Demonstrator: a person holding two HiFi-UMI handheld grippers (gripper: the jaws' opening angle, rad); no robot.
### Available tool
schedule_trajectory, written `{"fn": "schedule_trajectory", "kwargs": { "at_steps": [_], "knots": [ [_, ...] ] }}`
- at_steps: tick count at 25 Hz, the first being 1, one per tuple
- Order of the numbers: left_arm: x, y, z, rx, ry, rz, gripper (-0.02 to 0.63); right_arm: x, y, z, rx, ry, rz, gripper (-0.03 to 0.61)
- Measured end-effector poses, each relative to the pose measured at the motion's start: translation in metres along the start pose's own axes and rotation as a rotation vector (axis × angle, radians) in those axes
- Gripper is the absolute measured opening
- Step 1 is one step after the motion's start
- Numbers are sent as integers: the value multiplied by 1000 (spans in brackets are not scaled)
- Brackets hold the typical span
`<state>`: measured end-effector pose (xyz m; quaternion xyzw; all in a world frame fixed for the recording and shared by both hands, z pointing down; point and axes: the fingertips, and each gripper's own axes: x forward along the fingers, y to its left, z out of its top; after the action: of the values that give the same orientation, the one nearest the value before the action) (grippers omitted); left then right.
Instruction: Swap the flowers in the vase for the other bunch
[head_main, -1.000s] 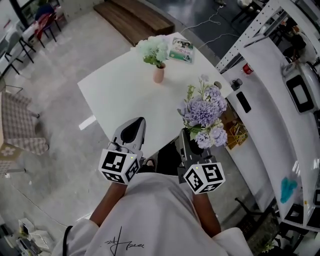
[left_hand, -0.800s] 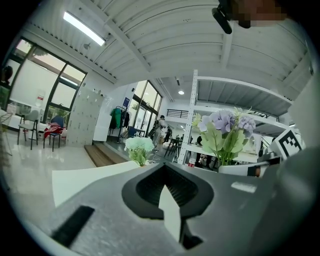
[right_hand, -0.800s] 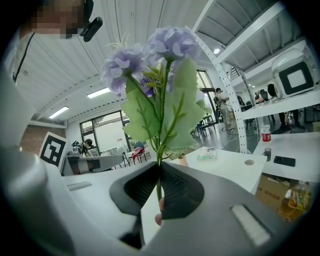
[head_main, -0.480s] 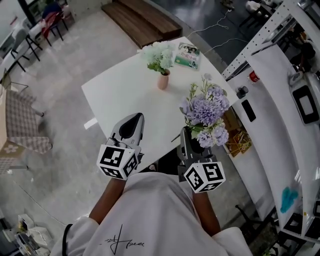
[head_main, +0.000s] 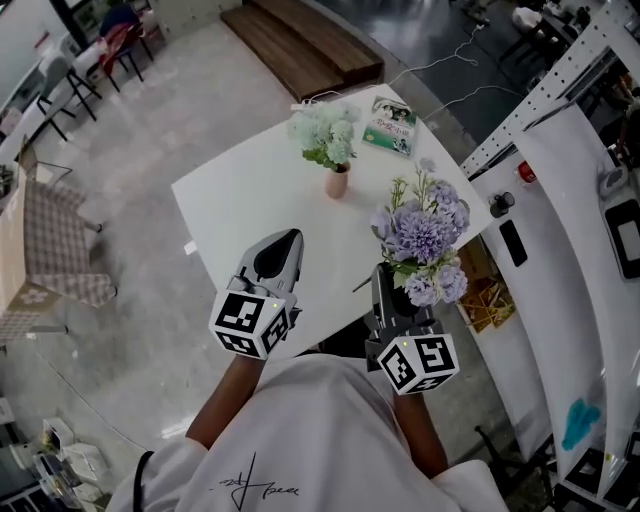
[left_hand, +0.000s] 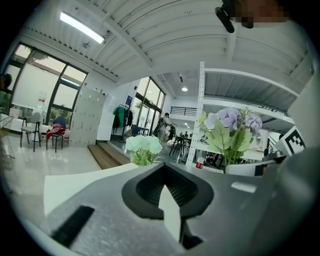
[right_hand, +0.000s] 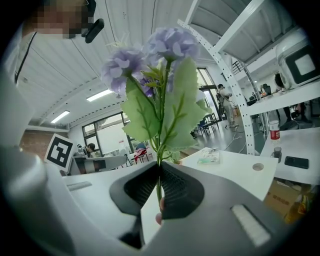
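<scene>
White table (head_main: 240, 215): pink vase (head_main: 337, 183) with pale flowers (head_main: 325, 135); booklet (head_main: 392, 125), perhaps, at far corner.

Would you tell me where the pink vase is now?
In the head view, the pink vase stands on the white table, near the booklet.

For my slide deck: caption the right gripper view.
Right gripper clamped on the purple flower bunch by its stems, white table ahead.
</scene>
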<state>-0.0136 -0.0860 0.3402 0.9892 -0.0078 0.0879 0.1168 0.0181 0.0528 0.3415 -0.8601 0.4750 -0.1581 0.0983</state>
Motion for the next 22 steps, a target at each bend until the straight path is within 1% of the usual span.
{"fn": "schedule_trajectory", "kwargs": {
  "at_steps": [5,13,22],
  "knots": [
    [19,8,-3,-5,26,11,3,7,-12,-2,13,23,-8,28],
    [57,11,-16,-9,60,24,5,8,-43,-12,35,69,-35,28],
    [82,29,-21,-23,76,42,18,13,-52,-22,37,128,-40,28]
  ]
}}
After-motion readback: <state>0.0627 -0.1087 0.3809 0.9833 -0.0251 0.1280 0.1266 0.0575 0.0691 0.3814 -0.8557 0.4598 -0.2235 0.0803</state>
